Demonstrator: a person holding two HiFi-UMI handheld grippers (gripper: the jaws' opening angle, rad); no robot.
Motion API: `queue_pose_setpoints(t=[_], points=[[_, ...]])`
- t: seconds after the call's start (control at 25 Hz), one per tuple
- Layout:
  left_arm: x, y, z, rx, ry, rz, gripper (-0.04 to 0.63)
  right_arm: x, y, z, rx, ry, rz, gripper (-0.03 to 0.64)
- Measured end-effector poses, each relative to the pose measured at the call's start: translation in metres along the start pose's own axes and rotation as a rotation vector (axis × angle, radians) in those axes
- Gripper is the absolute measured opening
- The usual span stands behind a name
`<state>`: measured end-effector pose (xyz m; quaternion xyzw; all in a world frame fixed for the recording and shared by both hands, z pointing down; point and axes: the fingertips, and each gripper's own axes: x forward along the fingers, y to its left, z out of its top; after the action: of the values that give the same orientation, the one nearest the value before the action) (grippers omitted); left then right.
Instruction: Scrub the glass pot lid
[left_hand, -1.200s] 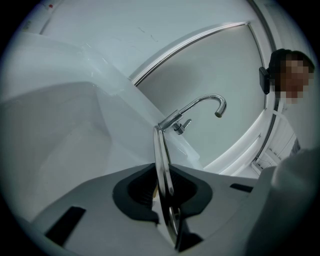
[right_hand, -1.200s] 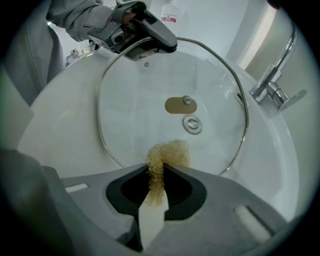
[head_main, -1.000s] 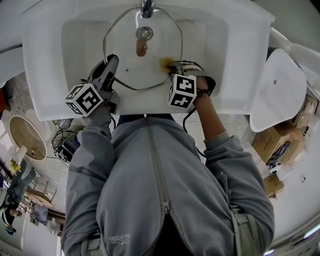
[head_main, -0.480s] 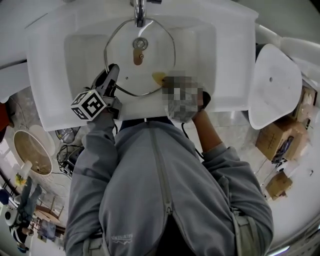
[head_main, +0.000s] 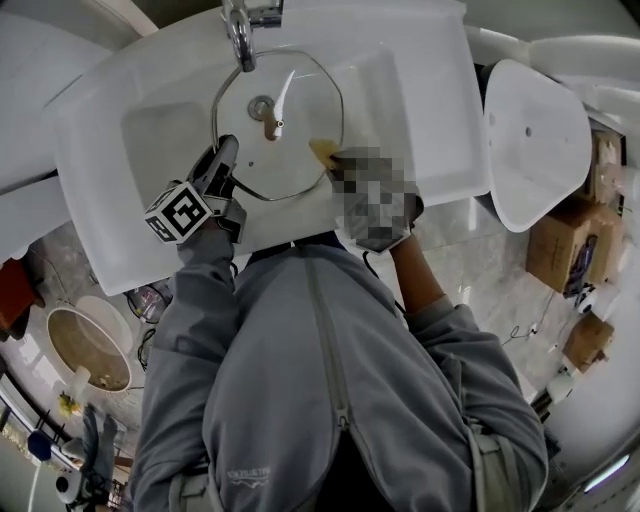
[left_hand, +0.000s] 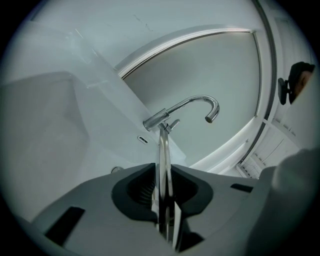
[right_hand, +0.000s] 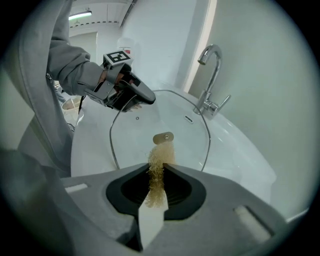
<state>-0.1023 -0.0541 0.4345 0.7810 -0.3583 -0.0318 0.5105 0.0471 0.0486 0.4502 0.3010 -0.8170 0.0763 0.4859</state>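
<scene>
Scrubbing seems underway: the left gripper (head_main: 226, 152), jaws just easing open, pinches the glass pot lid (head_main: 290, 125) at its eight-o'clock rim. The right gripper (right_hand: 160, 172) clamps a tan scrubber (head_main: 322, 150) at four o'clock; more scrubbing probably remains.

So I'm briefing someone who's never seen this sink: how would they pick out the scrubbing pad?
Start at the white sink under the curved tap; a glass pot lid is in its basin. At the lid's right edge, the right gripper pinches the scrubbing pad, the only tan, fibrous thing among white porcelain, glass and metal.
</scene>
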Motion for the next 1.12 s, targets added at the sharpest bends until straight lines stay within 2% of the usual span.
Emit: queue_pose_setpoints(t=[0.36,0.6,0.88,1.12], points=[[0.021,-0.022,-0.002,0.003,0.073,-0.071,0.052,-0.032,-0.007,-0.011,0.102,0.006,-0.136,0.057],[0.026,-0.031,-0.001,0.017,0.079,-0.092,0.052,-0.045,-0.012,-0.011,0.128,0.008,-0.190,0.057],[0.029,-0.039,-0.003,0.070,0.062,-0.054,0.052,-0.048,-0.020,-0.004,0.094,-0.021,-0.190,0.057],[0.026,-0.045,-0.002,0.113,0.041,0.000,0.052,-0.049,-0.038,-0.006,0.031,-0.068,-0.143,0.057]])
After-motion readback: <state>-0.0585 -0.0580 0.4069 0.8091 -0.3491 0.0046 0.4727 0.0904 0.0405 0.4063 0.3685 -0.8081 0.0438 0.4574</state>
